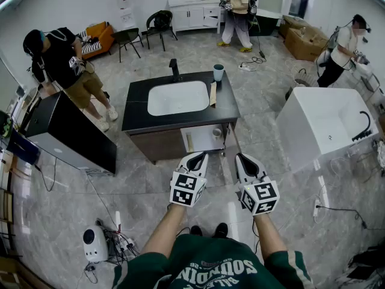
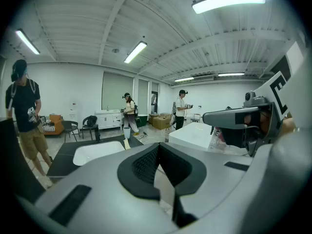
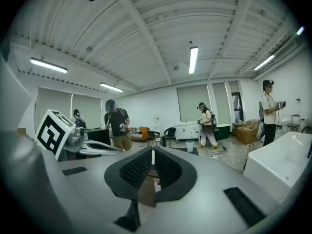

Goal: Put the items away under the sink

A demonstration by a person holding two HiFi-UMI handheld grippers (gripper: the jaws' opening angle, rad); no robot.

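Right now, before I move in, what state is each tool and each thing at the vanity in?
left tool: shut, empty.
right tool: shut, empty.
drawer: pulled open below the counter, small items inside.
basin: empty.
cup: upright on the counter, behind the basin's right end.

Bright, even light falls from long ceiling tube lamps (image 2: pixel 229 1), which burn out to white in both gripper views, while the glossy floor tiles (image 1: pixel 150 191) carry pale reflections and only soft shadows. All three views bend strongly toward dark, rounded corners, and whatever lies nearest each gripper camera is blurred.
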